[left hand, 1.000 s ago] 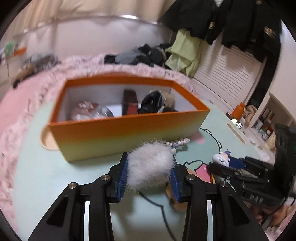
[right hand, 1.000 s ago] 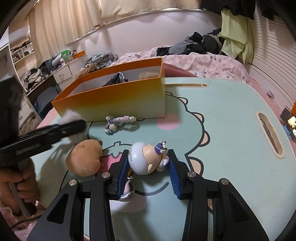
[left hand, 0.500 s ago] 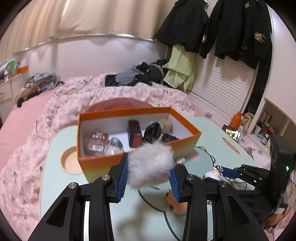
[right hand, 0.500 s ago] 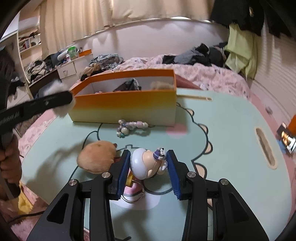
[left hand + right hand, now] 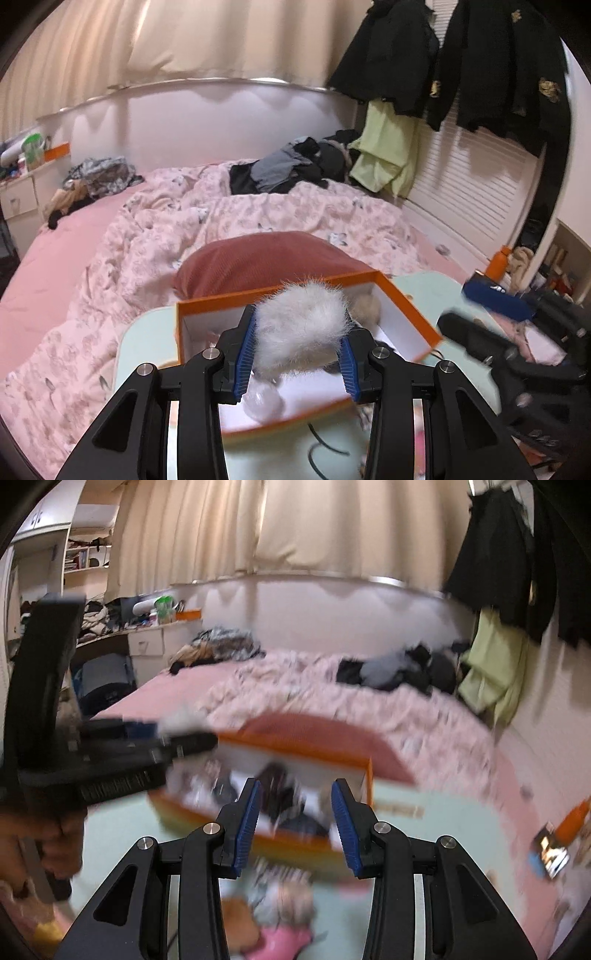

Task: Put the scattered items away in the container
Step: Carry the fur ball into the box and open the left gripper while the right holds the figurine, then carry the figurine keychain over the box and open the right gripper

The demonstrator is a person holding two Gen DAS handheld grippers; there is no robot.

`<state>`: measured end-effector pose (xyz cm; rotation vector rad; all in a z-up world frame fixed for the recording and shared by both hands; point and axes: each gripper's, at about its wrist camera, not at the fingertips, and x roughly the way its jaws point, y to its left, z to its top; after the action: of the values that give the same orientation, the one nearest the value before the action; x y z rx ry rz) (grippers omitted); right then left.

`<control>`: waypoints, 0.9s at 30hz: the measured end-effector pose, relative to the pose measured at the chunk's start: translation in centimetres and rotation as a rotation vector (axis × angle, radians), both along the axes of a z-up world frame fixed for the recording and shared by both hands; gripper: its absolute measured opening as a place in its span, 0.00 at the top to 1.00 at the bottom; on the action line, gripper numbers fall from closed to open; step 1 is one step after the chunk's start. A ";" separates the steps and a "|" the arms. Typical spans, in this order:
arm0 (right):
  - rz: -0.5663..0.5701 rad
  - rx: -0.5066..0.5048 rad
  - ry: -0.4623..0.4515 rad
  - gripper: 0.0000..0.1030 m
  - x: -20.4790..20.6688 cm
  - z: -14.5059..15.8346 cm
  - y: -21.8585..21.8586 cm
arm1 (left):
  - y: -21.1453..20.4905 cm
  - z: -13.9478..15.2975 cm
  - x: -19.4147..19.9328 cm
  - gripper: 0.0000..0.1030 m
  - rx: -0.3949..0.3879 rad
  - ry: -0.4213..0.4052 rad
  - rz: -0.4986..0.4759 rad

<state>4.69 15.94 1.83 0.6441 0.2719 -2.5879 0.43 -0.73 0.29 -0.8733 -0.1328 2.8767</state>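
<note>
Lower centre of the left view, the left gripper (image 5: 297,350) clamps a pompom (image 5: 301,325) over the box (image 5: 406,305), which already holds several things. The right gripper (image 5: 293,823) is empty, jaws apart. 2 things are left on the table (image 5: 454,845): a plush (image 5: 240,919) and a blurred toy (image 5: 288,897).

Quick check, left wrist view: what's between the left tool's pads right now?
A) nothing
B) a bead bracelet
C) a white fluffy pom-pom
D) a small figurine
C: the white pom-pom sits clamped between the blue pads of the left tool, in front of the open orange box.
</note>
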 end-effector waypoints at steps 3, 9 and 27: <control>-0.013 0.013 0.029 0.60 -1.6 0.7 -1.4 | 0.2 -0.7 -1.8 0.63 -0.019 -0.025 0.031; -0.031 -0.003 -0.057 0.60 -5.7 -1.4 -2.4 | 0.0 -2.6 -3.2 0.61 -0.026 -0.080 0.064; -0.017 -0.110 -0.304 0.28 0.2 -5.5 6.2 | -1.6 -3.9 3.9 0.10 0.042 -0.063 0.028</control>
<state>4.89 22.18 -3.68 0.9860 0.0265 -2.4552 4.34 -2.29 -3.58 -0.9615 -0.2131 2.8618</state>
